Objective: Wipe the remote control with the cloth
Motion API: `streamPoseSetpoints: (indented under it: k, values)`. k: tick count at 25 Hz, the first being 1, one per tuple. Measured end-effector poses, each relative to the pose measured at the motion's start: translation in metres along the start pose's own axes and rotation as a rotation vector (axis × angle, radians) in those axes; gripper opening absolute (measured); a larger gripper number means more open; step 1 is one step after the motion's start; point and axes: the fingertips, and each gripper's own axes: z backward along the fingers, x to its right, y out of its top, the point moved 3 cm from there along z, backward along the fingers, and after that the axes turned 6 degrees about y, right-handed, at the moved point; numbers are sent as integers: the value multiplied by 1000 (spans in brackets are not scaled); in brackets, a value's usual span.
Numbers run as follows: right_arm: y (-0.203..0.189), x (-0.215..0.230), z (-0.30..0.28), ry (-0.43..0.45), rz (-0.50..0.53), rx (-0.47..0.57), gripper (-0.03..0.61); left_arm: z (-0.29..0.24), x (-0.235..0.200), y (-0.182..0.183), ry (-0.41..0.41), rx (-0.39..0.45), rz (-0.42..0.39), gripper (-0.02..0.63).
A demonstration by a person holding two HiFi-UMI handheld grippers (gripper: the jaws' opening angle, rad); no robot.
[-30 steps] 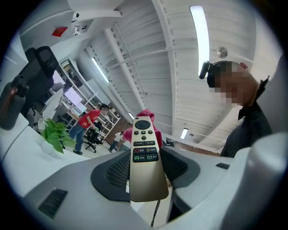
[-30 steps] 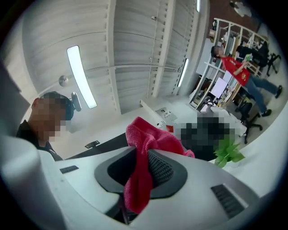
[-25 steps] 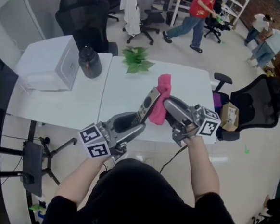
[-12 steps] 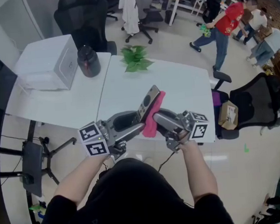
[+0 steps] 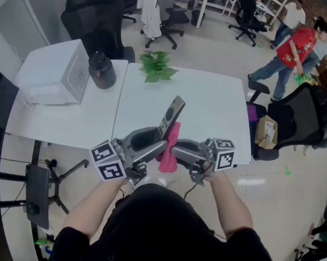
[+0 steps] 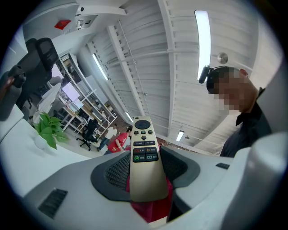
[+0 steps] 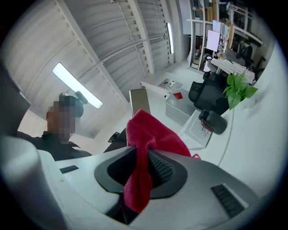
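Observation:
A gold remote control [image 5: 171, 116] with dark buttons is held up over the white table [image 5: 206, 104], and my left gripper [image 5: 158, 146] is shut on its lower end. In the left gripper view the remote [image 6: 144, 162] stands between the jaws with pink cloth [image 6: 150, 207] behind its base. My right gripper [image 5: 175, 152] is shut on the pink cloth [image 5: 169, 148], which lies against the remote's lower part. In the right gripper view the cloth [image 7: 145, 148] bunches above the jaws and hangs down through them, with the remote's back [image 7: 140, 102] just behind.
A white box [image 5: 57, 73] and a dark jar [image 5: 102, 70] stand on the left table. A green plant [image 5: 157, 65] sits at the far edge. Black office chairs [image 5: 301, 123] stand to the right, and people move about in the background.
My right gripper has come down and toward me, dragging the pink cloth from the remote's upper part to its lower end. The left gripper and remote stayed put.

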Motion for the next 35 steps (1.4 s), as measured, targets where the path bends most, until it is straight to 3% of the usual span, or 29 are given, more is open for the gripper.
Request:
streamPoseSetpoints:
  k: [5,11,17,26,35]
  values:
    - [-2,-2,12,-7,-1,0,80,-1,-2,2,3,3,-4,209]
    - [56,-15,37,-23,90,167,80,-2,1,-2,-4,-12,-9,210]
    - [89,-24,30,3,141,184,80,-6,8,-13,-35,-57,-4,209]
    - [67,-19,10,36,105,108,80,-4,6,-10,-32,-51,2,209]
    - [26,-4,8,14,36,32,80,-2,1,-5,-13,-26,16,209]
